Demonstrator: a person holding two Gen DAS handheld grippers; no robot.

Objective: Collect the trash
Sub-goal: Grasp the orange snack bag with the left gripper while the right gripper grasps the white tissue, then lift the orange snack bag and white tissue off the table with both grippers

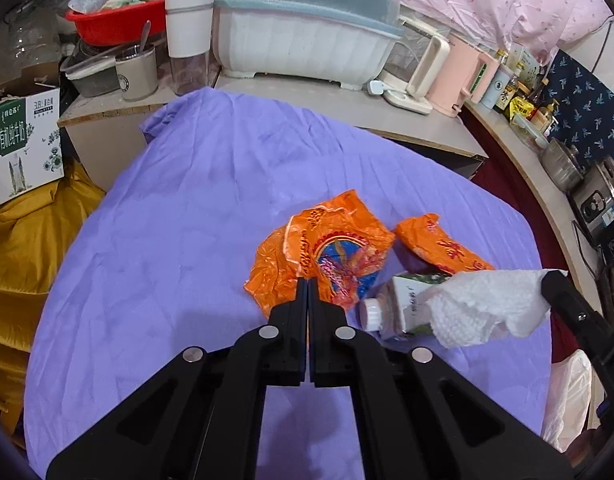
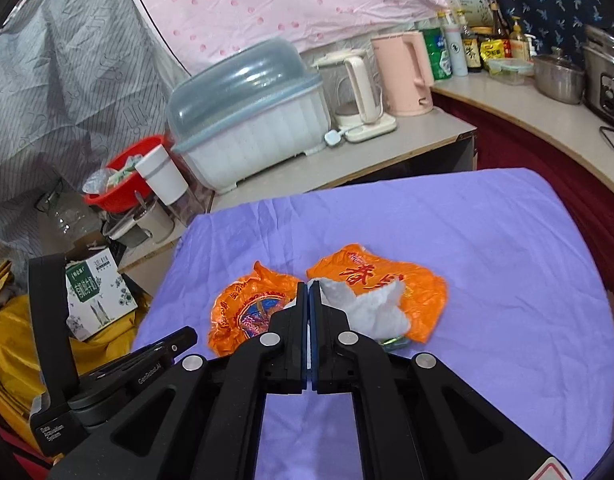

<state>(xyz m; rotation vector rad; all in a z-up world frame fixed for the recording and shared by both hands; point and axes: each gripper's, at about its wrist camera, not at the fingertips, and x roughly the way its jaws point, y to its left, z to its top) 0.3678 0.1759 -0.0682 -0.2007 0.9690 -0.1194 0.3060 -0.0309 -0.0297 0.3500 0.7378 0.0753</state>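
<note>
While the right gripper (image 2: 308,284) is clamped on a crumpled white paper towel (image 1: 483,304), lifted clear of the table, the left gripper (image 1: 307,280) hangs with its jaws pressed together on nothing, tips over the near edge of the larger crumpled orange plastic wrapper (image 1: 323,252).

Trash on the purple cloth-covered table (image 1: 167,220): that larger wrapper, a smaller crumpled orange plastic wrapper (image 1: 439,244) just to its right, and a small plastic drink bottle with a white cap and printed label (image 1: 391,308) lying on its side.

Key relation: the bottle lies just right of and slightly nearer than the left gripper's tips, directly under the hanging towel. Long axis runs roughly left-right in the left wrist view, cap end pointing toward the left gripper. In the right wrist view the bottle is almost fully hidden by the towel, only a sliver shows under it.

My read: left gripper is free and nearer the large wrapper, right one is loaded. The left needs to open before taking anything. A grasp across the bottle's short axis, near the cap end, looks the cleanest. Wrappers are thin and flat, likely to slip, so pinch a raised fold.

No bin clearly visible in either view, so I can't say where the towel goes.
</note>
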